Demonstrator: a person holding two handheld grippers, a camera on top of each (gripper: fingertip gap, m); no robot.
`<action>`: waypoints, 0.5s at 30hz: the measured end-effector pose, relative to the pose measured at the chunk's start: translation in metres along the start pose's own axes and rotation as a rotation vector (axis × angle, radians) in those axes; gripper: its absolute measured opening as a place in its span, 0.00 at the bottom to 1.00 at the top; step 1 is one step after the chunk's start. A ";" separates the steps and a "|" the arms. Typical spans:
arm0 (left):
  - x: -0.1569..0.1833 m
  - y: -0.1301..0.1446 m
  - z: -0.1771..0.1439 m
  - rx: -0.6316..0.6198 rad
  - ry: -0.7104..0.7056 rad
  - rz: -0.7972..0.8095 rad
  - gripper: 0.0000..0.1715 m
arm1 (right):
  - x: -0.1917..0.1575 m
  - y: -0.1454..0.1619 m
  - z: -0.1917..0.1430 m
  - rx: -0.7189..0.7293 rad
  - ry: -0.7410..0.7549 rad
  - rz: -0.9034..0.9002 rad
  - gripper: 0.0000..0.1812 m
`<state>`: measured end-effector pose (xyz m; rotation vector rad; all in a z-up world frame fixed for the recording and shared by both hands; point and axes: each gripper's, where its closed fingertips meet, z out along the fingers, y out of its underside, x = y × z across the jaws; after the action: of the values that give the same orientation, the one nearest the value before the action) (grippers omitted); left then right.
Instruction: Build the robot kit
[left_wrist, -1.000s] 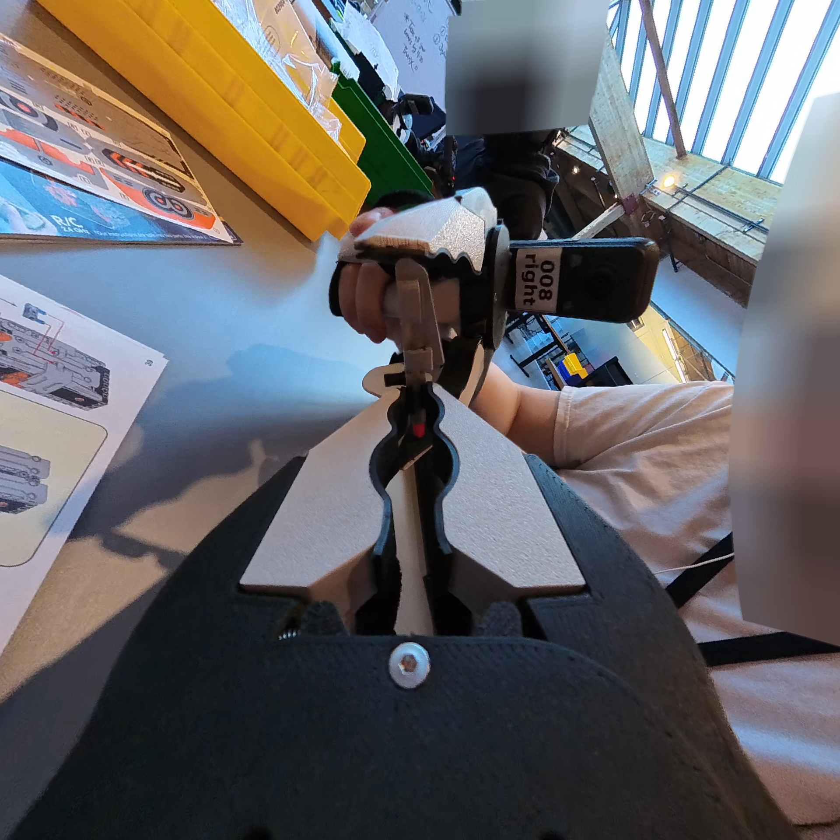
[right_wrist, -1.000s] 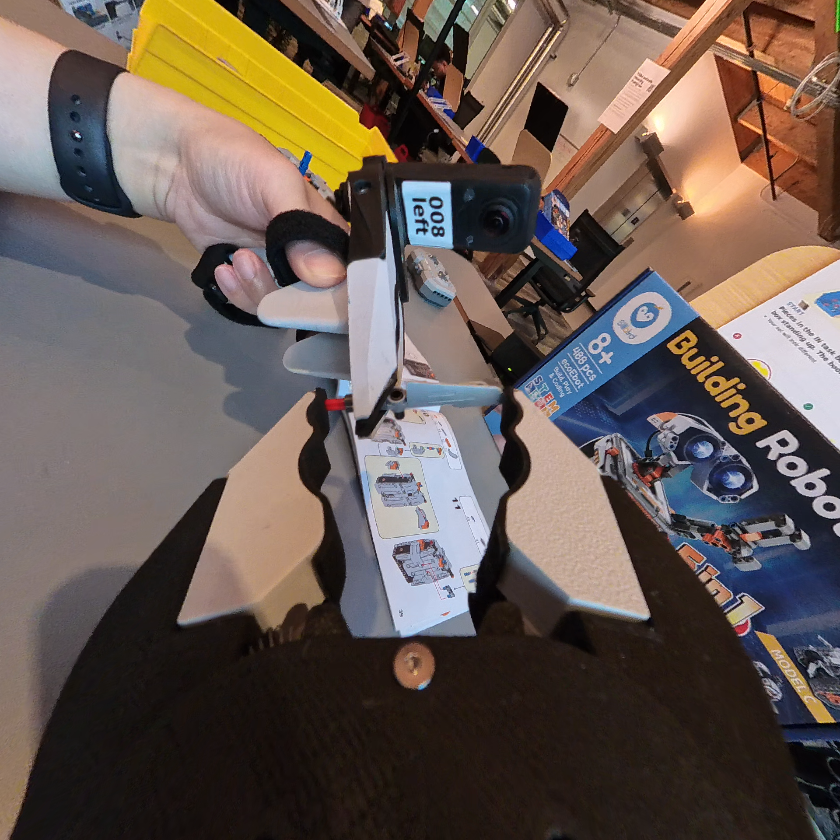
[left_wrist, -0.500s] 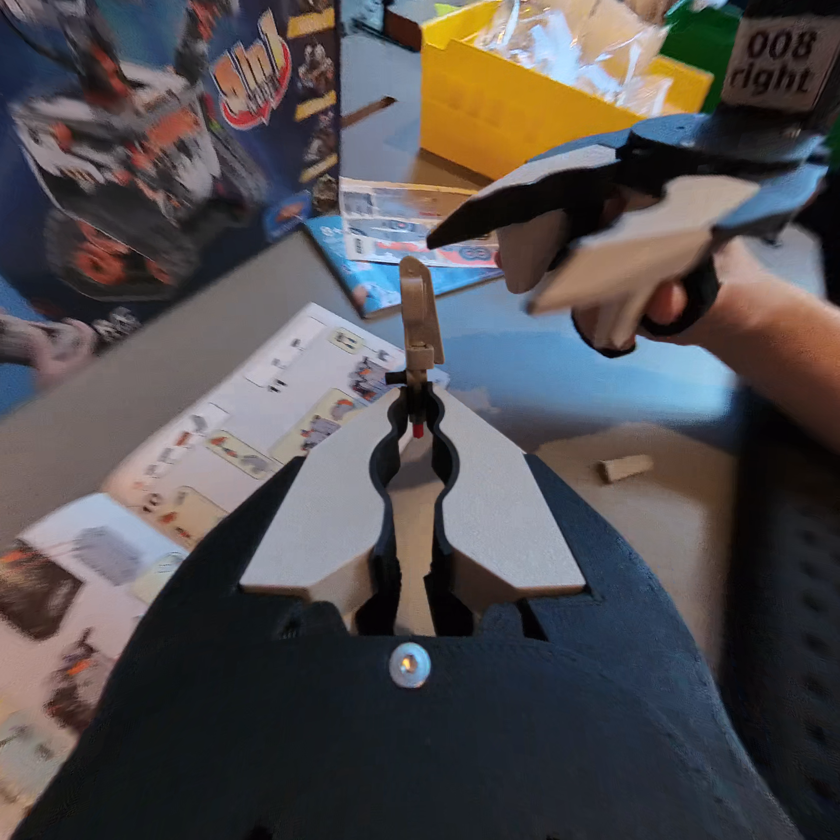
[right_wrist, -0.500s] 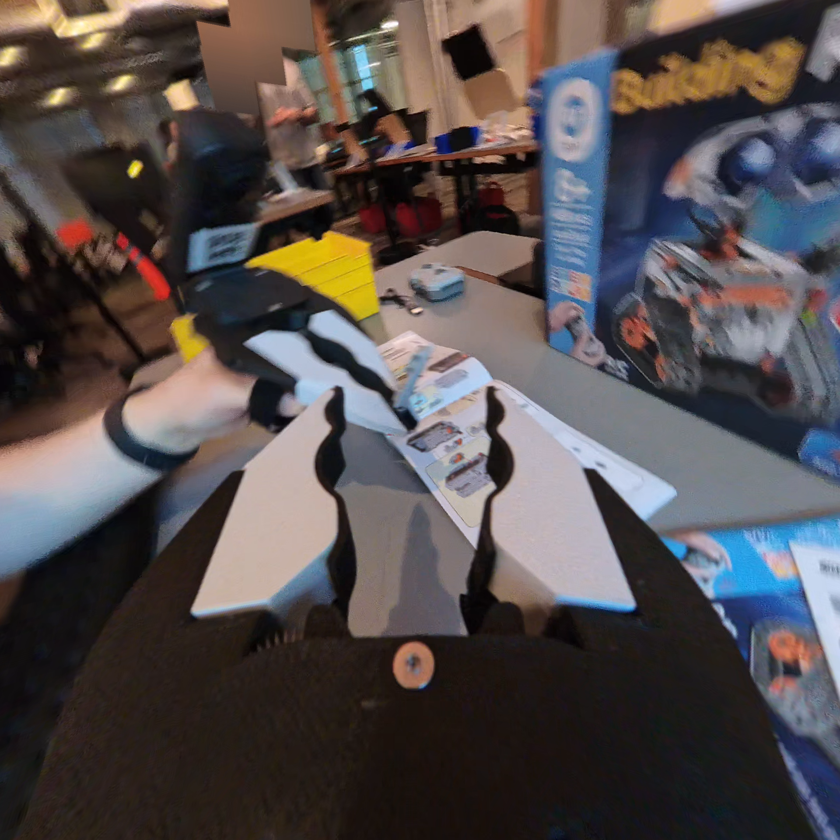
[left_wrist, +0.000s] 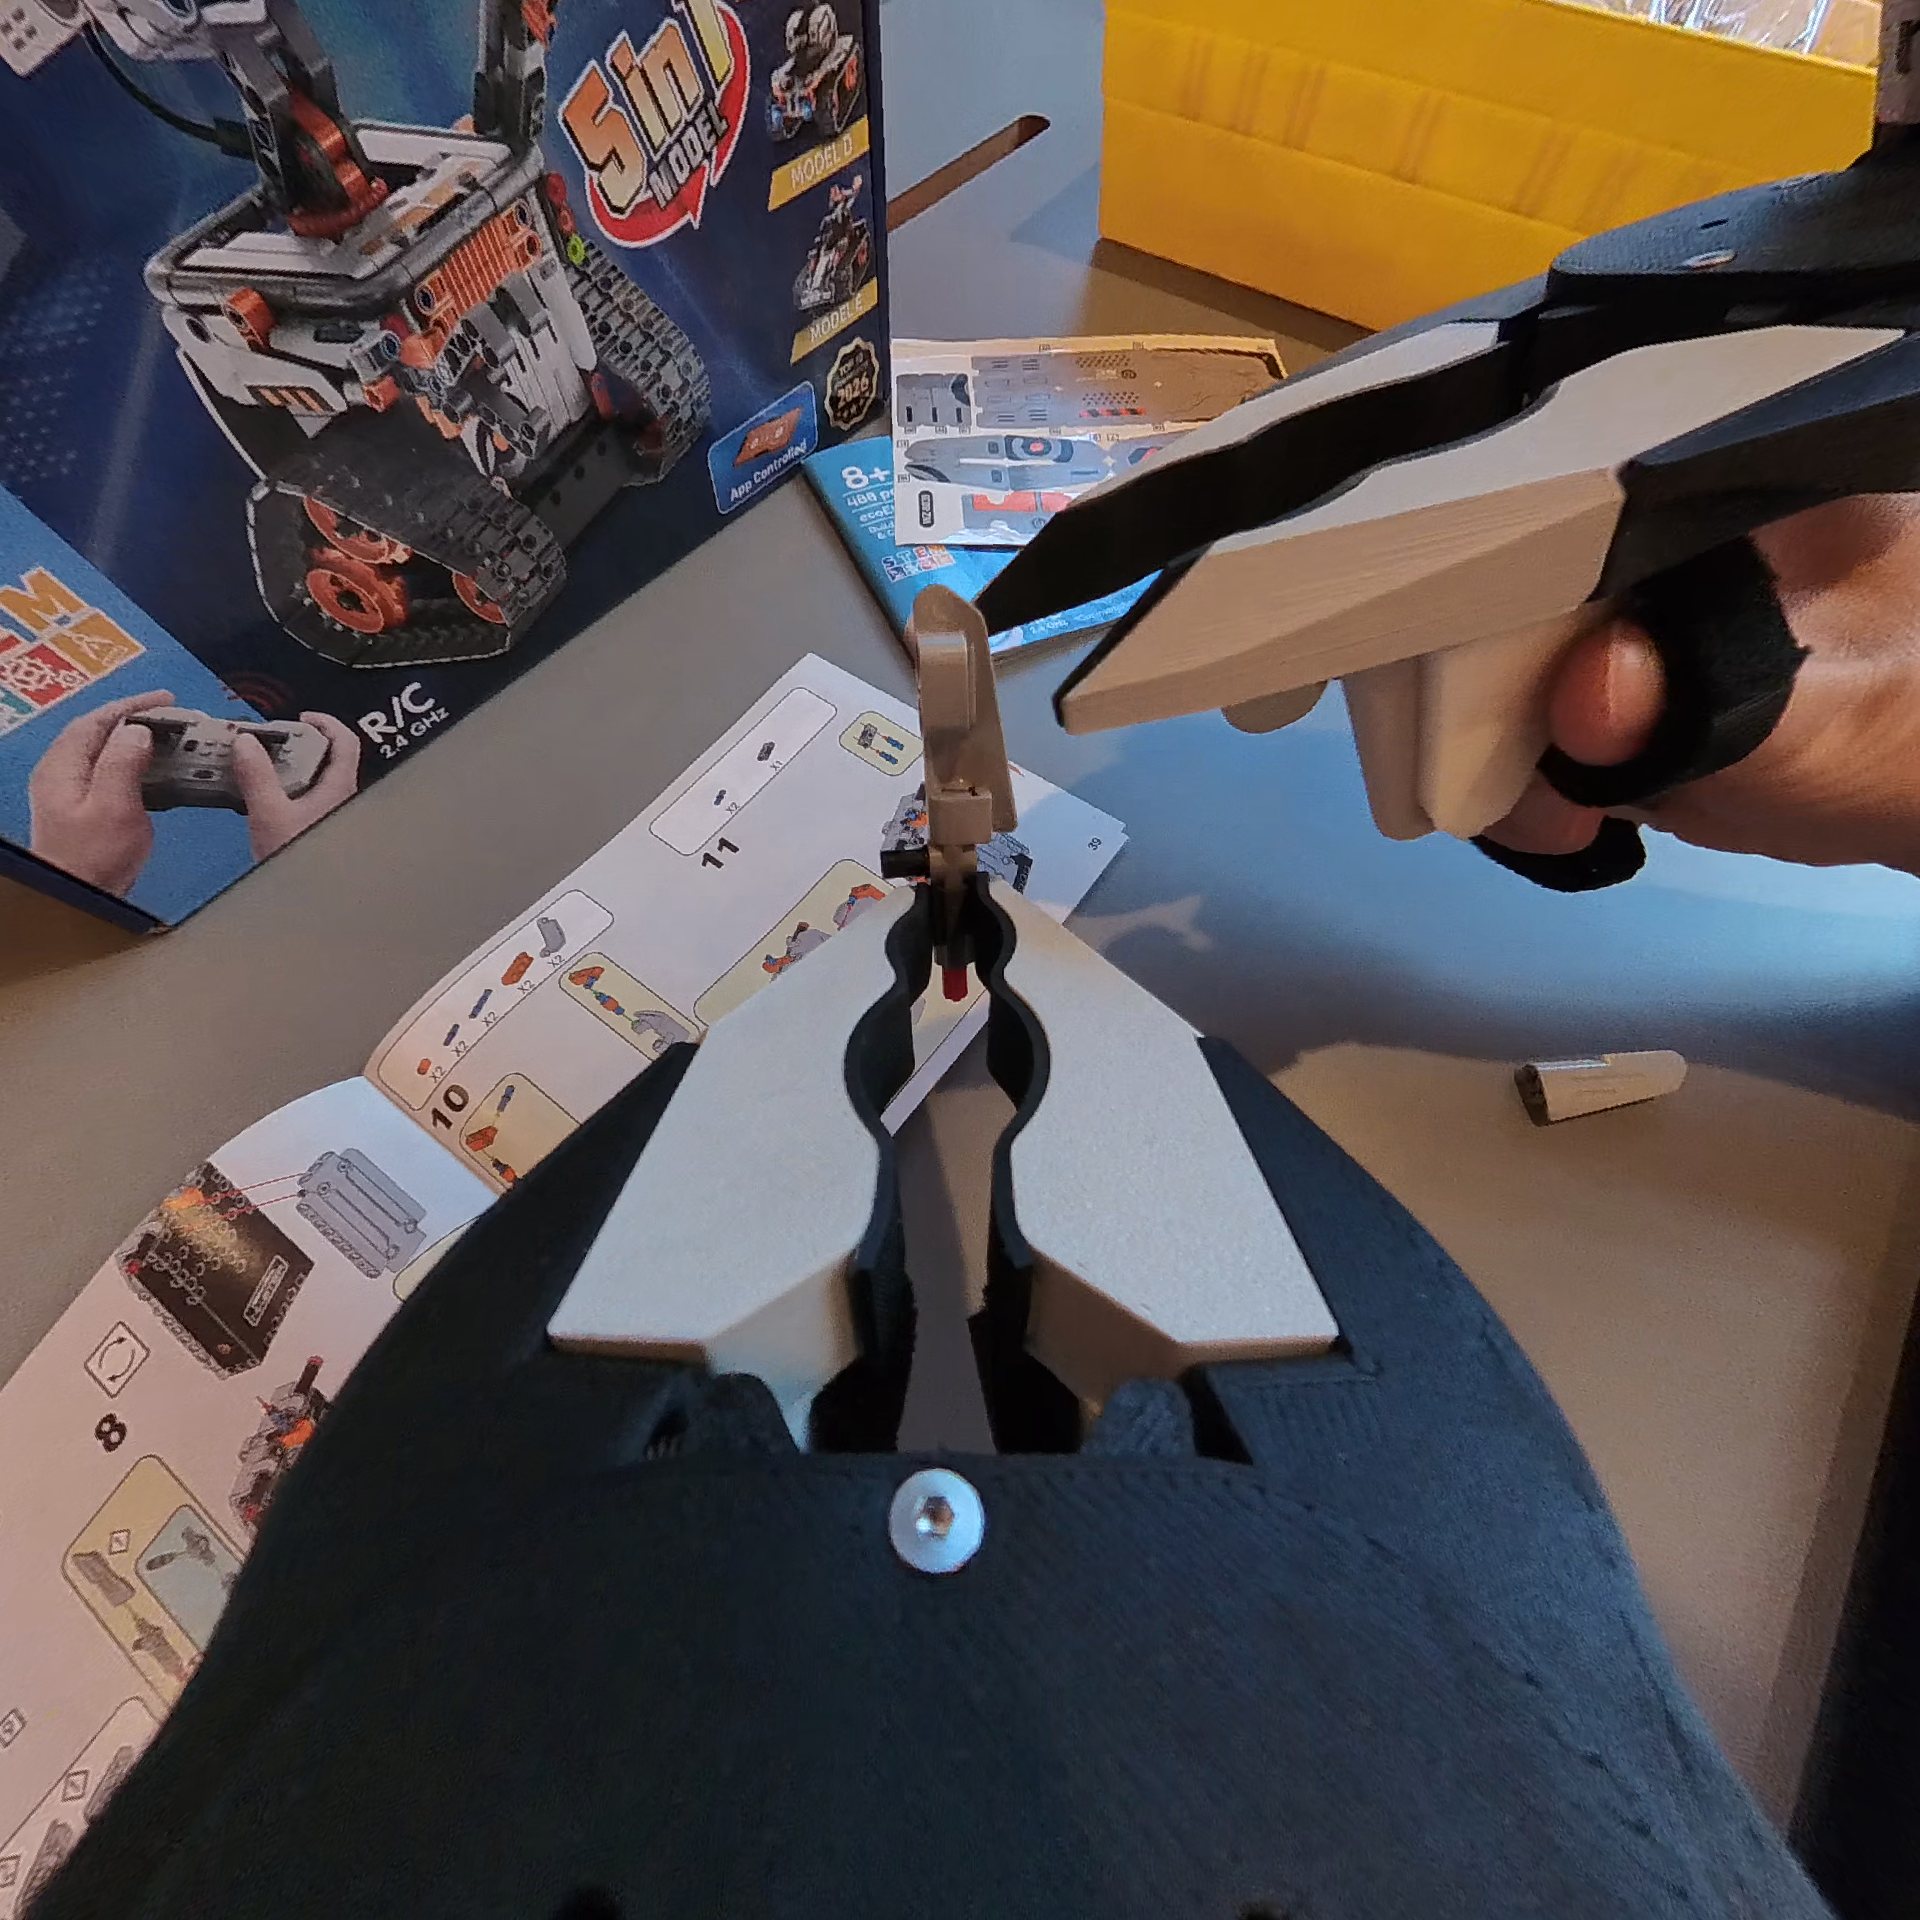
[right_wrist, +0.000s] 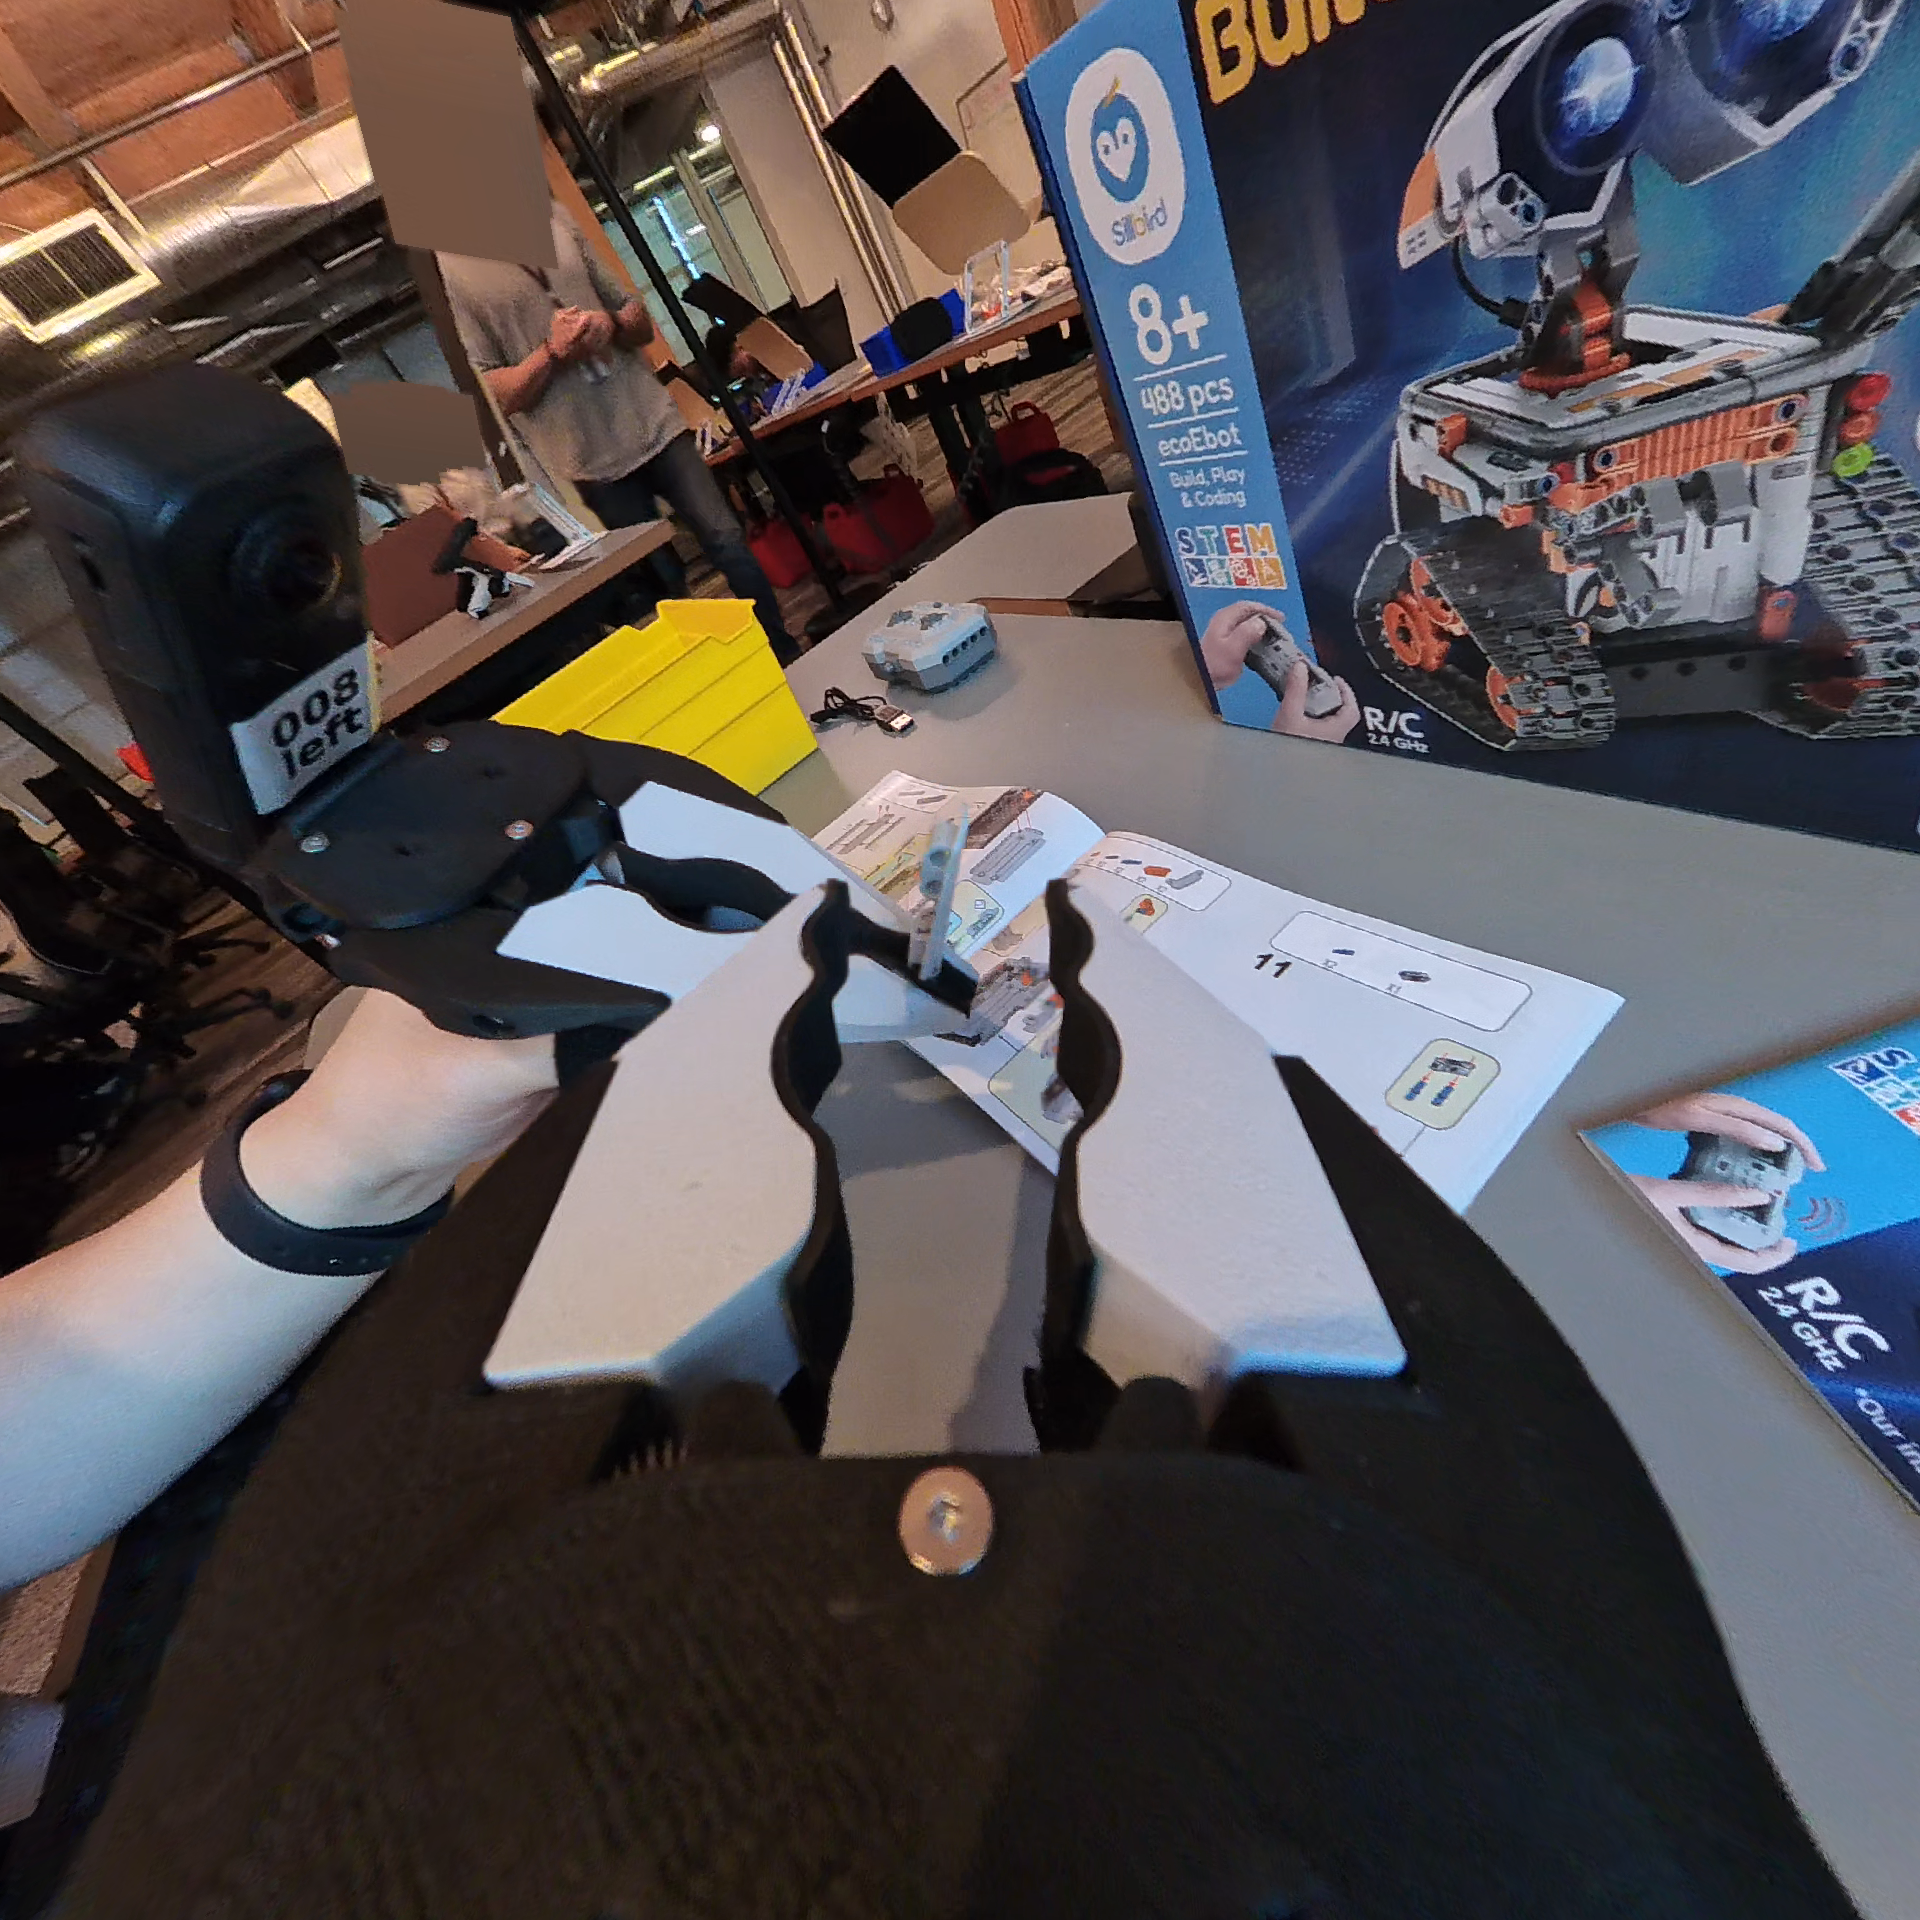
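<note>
My left gripper (left_wrist: 951, 920) is shut on a small grey building-block assembly (left_wrist: 956, 717) with a black pin and a red axle end. The assembly stands up out of the fingertips, above an open instruction booklet (left_wrist: 623, 935). My right gripper (right_wrist: 945, 914) is open and empty. In the left wrist view it (left_wrist: 1023, 665) comes in from the right, its tips just beside the top of the assembly and apart from it. In the right wrist view the left gripper (right_wrist: 940, 987) and the assembly (right_wrist: 940, 868) show between my right fingers, farther off.
A large blue toy robot box (left_wrist: 416, 312) stands behind the booklet, also in the right wrist view (right_wrist: 1558, 416). A yellow bin (left_wrist: 1455, 156), a sticker sheet (left_wrist: 1060, 416), a blue booklet (right_wrist: 1766, 1195), a loose grey piece (left_wrist: 1595, 1081), a grey controller (right_wrist: 925, 644). A person stands far behind. The loose grey piece (left_wrist: 1595, 1081) lies around 15 centimetres away from my left fingertips.
Both grippers have swung from facing each other to facing the table and the box. The left kept hold of the assembly. The right stayed open and drew off to the side.
</note>
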<state>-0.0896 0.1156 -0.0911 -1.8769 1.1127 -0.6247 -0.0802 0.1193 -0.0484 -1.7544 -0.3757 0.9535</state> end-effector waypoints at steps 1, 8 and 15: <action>0.000 0.000 0.000 0.002 0.000 0.001 0.03 | -0.001 0.000 0.000 -0.002 -0.010 0.003 0.21; 0.005 -0.004 -0.001 0.025 0.031 -0.026 0.03 | 0.005 0.010 0.001 -0.050 -0.018 0.071 0.11; 0.005 -0.002 0.001 0.004 0.010 0.001 0.03 | 0.000 0.012 0.005 -0.048 -0.040 0.081 0.08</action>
<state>-0.0860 0.1124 -0.0901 -1.8716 1.1177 -0.6360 -0.0861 0.1179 -0.0598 -1.8075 -0.3584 1.0464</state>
